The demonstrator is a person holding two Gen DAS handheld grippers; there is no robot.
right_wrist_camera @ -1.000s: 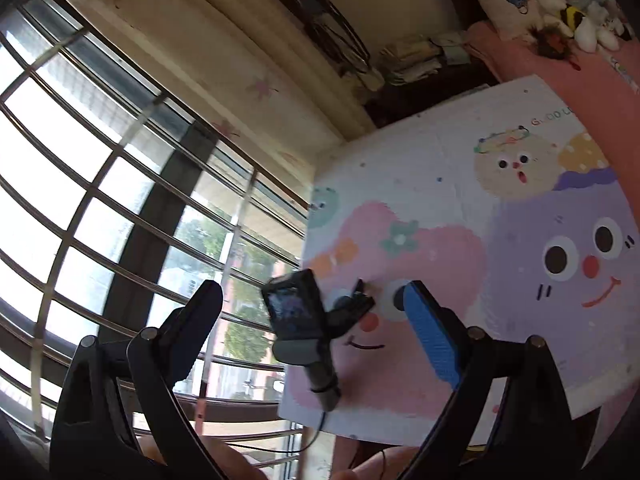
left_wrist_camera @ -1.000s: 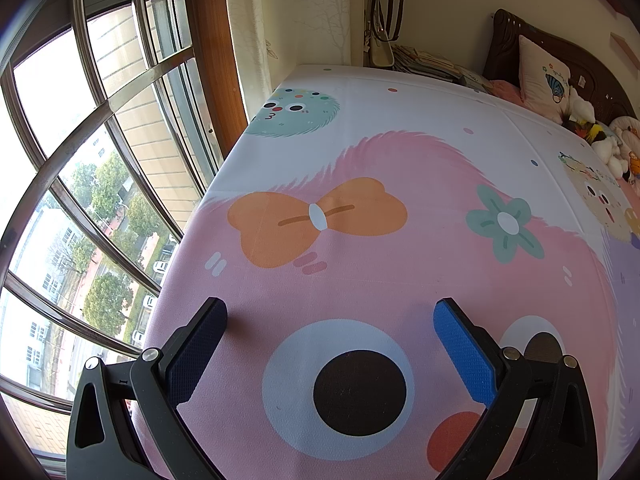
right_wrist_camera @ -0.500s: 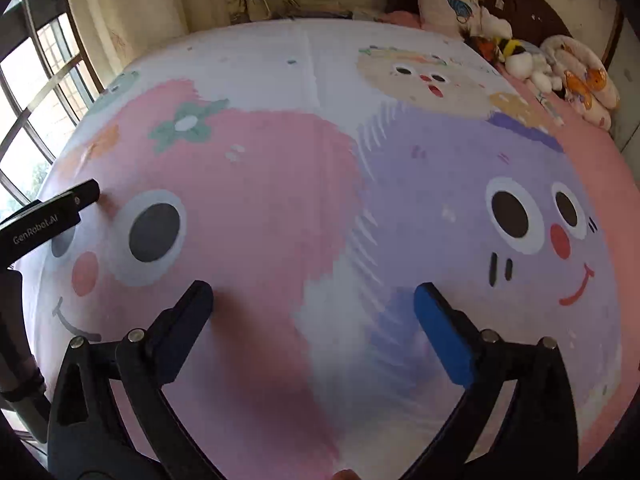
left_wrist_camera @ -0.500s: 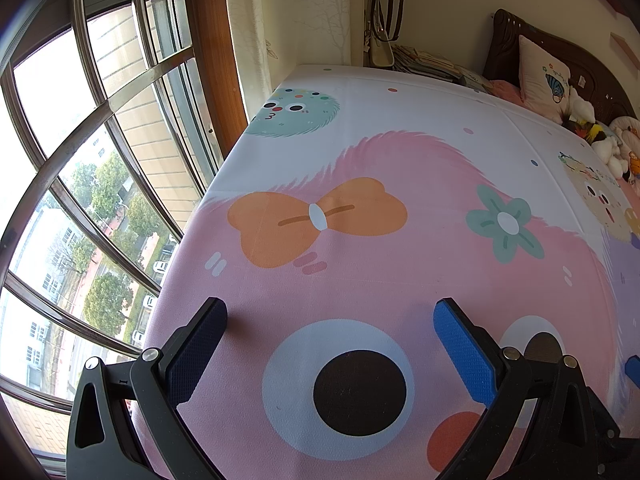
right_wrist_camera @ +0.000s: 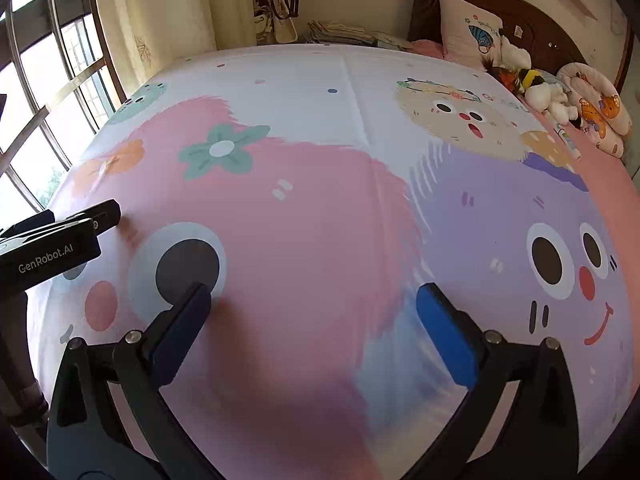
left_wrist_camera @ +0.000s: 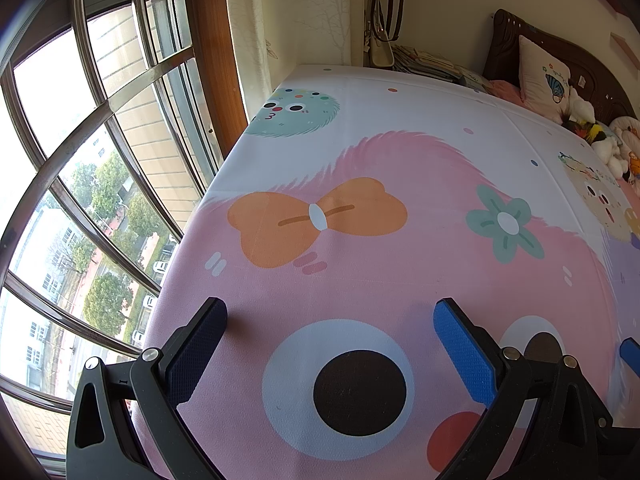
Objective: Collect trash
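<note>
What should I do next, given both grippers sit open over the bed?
Probably look further up the bed toward the pillow and stuffed toys. Both the left gripper and right gripper are open and empty, and no trash shows on the sheet near them.

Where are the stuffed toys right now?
In the right wrist view, the stuffed toys lie at the upper right of the bed, between the pillow and a patterned cushion.

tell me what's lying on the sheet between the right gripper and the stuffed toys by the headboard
Nothing loose: in the right wrist view only bare printed sheet stretches from the open right gripper to the stuffed toys.
</note>
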